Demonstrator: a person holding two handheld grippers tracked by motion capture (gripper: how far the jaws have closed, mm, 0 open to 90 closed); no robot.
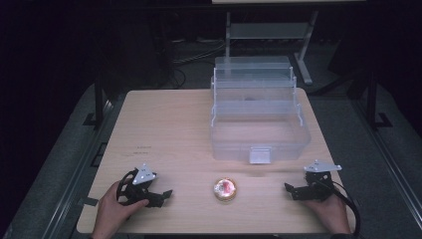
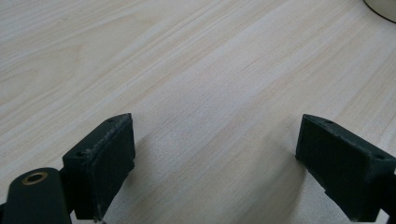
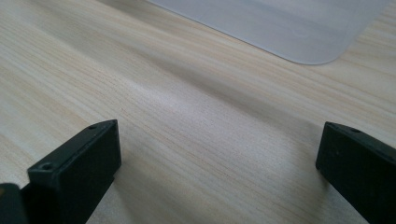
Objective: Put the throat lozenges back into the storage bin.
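A small round tin [image 1: 225, 189] sits on the pale wooden table [image 1: 164, 124], near the front edge and about midway between the two grippers; its rim is gold-coloured and its top glares pink-white under the light, so what is printed on it I cannot make out; it lies flat and well apart from either hand. Behind it, just beyond, stands a clear plastic tiered box [image 1: 259, 119], opened out in steps with its upper trays pushed back; the lower compartment looks bare, and there is a small dark smudge in the middle tier that I cannot identify; a pale latch hangs at its front. The left gripper [image 2: 215, 163] rests low over the wood with its jaws spread wide and nothing between them; the right gripper [image 3: 219, 168] is likewise wide open over bare wood, holding nothing, the box's rounded corner [image 3: 303, 42] ahead of it.
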